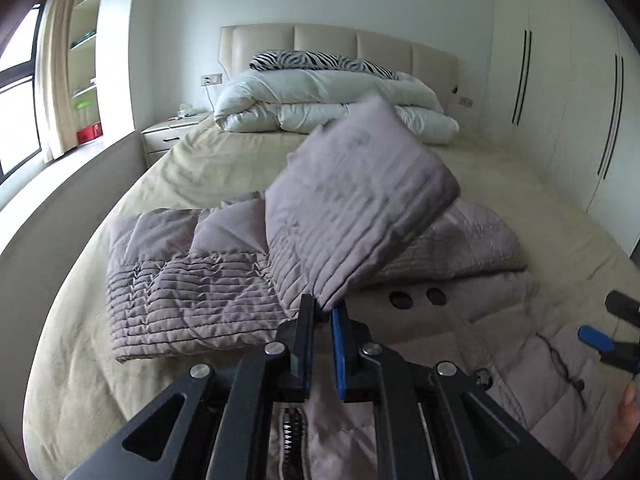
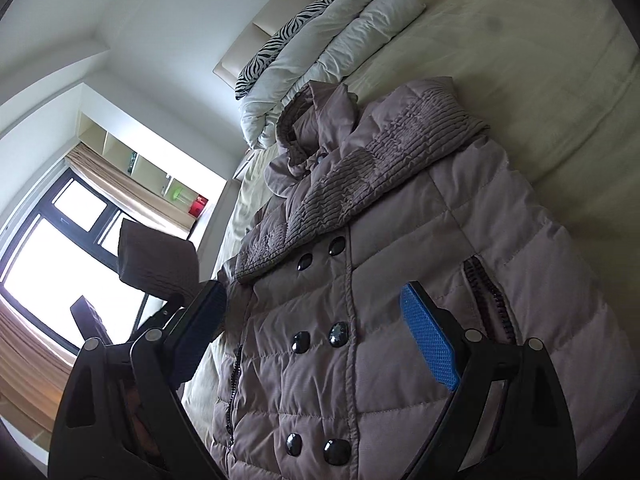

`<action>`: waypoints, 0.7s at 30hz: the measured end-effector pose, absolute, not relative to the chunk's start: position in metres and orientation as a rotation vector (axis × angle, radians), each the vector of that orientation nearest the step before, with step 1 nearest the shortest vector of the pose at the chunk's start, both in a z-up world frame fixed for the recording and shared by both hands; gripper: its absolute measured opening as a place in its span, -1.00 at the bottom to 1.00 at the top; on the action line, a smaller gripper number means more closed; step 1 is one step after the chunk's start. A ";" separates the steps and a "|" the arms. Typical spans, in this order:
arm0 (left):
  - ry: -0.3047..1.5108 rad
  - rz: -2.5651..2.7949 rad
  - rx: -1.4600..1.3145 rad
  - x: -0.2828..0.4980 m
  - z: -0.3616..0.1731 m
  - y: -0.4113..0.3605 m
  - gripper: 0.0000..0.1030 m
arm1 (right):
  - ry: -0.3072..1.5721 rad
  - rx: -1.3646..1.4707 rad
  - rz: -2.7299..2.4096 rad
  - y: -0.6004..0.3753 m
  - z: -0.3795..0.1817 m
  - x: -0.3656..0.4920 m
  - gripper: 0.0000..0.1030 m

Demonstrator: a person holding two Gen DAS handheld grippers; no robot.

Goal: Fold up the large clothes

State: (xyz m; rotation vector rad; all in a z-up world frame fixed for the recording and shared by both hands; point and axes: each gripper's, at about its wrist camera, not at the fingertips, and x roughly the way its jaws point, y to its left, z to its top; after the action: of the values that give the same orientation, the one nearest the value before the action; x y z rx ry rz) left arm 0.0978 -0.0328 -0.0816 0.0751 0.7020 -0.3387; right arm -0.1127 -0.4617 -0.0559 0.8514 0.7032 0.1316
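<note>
Left gripper [image 1: 323, 312] jaws pinch coat [image 2: 360, 280] sleeve cuff [image 1: 352, 216].

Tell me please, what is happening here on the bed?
A person is folding a padded grey coat that lies front-up on the bed. The left claw is shut on the cuff of one sleeve and holds it lifted above the coat. The right claw hangs open over the buttoned front, gripping nothing. A white duvet lies by the headboard.

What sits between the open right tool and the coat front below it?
Nothing visible. The right tool is open over the coat front, only buttons beneath. The left tool holds the sleeve off to the side.
</note>
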 end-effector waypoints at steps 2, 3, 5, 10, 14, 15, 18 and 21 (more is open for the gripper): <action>0.751 -0.350 0.095 0.101 -0.100 -0.048 -0.82 | 0.718 0.882 0.129 -0.471 -0.064 -0.111 0.73; 0.765 -0.341 0.105 0.102 -0.107 -0.052 -0.82 | 0.731 0.896 0.133 -0.473 -0.068 -0.108 0.73; 0.785 -0.341 0.094 0.103 -0.115 -0.054 -0.82 | 0.774 0.934 0.161 -0.473 -0.078 -0.098 0.73; 0.796 -0.341 0.037 0.096 -0.120 -0.043 -0.82 | 0.864 1.050 0.299 -0.447 -0.100 -0.050 0.73; 0.782 -0.349 -0.003 0.096 -0.113 -0.042 -0.82 | 0.953 1.123 0.396 -0.408 -0.115 -0.003 0.73; 0.779 -0.352 -0.010 0.096 -0.112 -0.041 -0.82 | 0.984 1.147 0.401 -0.398 -0.121 0.008 0.73; 0.771 -0.365 -0.037 0.094 -0.108 -0.036 -0.82 | 1.060 1.185 0.451 -0.370 -0.136 0.040 0.73; 0.762 -0.381 -0.055 0.092 -0.106 -0.033 -0.82 | 1.097 1.234 0.453 -0.356 -0.152 0.065 0.50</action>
State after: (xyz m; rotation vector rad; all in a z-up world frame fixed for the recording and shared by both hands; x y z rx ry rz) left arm 0.0917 -0.0326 -0.1058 -0.0552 0.7620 -0.3814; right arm 0.0647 -0.3562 -0.1517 1.2343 1.0968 0.4526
